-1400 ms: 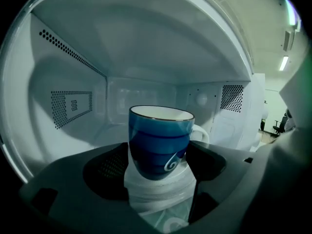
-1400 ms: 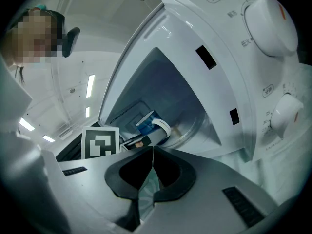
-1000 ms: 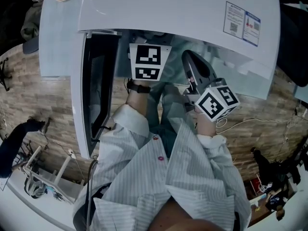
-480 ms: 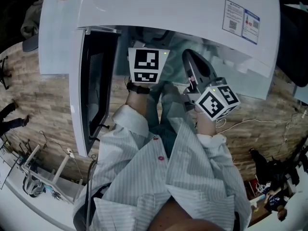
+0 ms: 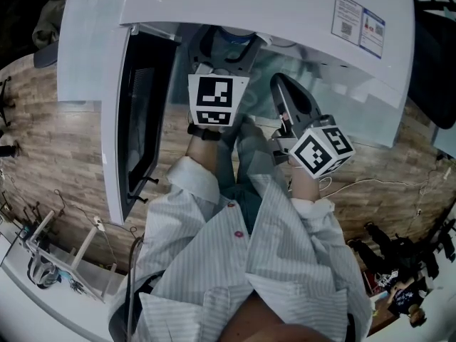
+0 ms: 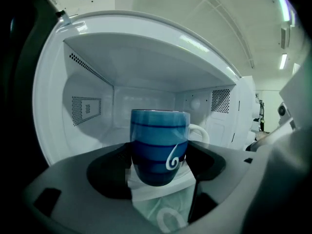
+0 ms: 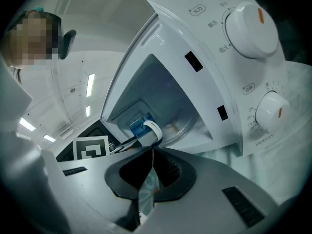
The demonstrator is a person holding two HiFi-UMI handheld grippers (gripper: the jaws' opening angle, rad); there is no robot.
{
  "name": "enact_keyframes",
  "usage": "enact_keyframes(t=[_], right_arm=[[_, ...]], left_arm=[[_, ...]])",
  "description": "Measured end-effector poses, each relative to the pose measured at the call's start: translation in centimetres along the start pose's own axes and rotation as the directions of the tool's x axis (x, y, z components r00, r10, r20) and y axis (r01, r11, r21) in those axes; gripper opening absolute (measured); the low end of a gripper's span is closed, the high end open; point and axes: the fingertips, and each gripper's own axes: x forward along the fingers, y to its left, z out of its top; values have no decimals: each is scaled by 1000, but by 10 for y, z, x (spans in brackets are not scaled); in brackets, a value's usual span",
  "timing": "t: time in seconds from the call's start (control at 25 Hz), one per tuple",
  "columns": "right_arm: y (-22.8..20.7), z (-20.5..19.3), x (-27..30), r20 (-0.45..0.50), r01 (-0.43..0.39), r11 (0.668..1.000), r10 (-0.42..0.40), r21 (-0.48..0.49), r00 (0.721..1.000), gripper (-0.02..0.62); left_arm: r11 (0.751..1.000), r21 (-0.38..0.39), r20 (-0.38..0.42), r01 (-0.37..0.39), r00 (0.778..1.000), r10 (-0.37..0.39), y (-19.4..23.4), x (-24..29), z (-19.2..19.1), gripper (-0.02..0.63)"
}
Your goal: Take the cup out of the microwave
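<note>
Cup [image 6: 158, 147] being clamped between the left gripper's [image 6: 159, 172] jaws, handle pointing to 3 o'clock | microwave [image 6: 146, 62] cavity gaping at 12 o'clock behind it | right gripper [image 7: 152, 156] hanging pinched together, empty, outside the cavity.

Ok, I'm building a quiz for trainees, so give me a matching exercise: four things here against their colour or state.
Things:
1. cup
2. left gripper
3. right gripper
4. door

Colour or state:
a. shut, empty
b. swung open
c. blue, striped
d. shut on the cup

Pairs: 1-c, 2-d, 3-a, 4-b
</note>
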Motion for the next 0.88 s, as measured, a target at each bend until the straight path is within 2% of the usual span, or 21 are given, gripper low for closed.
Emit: enact_keyframes(t=[0.88], right_arm=[[22,-2,-35,5,-54,997,54,-51,999,35]], left_arm=[[998,-46,53,-34,998,36,-22,-53,15,359]])
